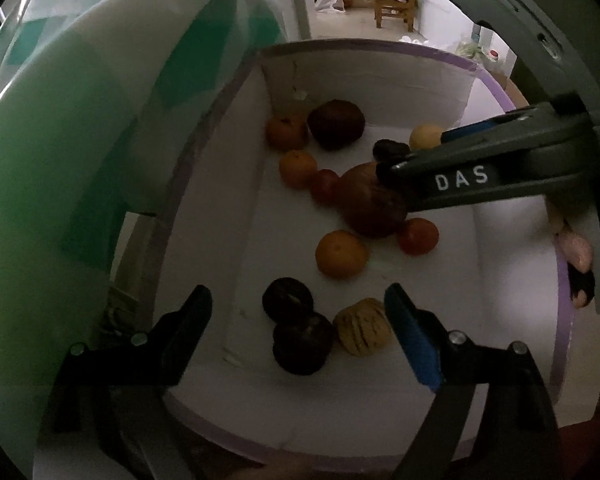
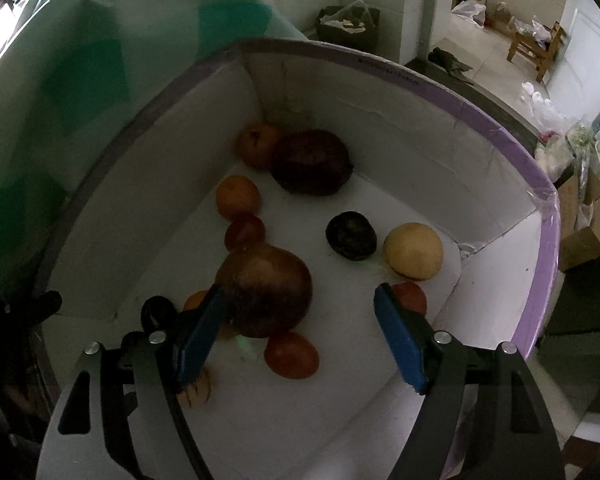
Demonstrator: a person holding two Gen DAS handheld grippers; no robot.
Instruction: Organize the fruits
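Down on the white box [image 2: 400,152] floor the fruits lie scattered; your right gripper [image 2: 300,332] stands apart around the big brown fruit [image 2: 268,292], left gripper [image 1: 300,328] apart over two dark fruits [image 1: 296,324] — close carelessly and neighbours roll away, I'd judge.

White box [image 2: 400,128], purple rim, holds assorted fruits [image 2: 238,198] w/ gaps.

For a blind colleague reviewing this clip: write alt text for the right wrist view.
The right hand-held gripper, jaws open, points down into a white box with a purple rim, its blue pads either side of a large brown fruit. Oranges, red fruits, dark fruits and a pale yellow fruit lie scattered on the box floor.
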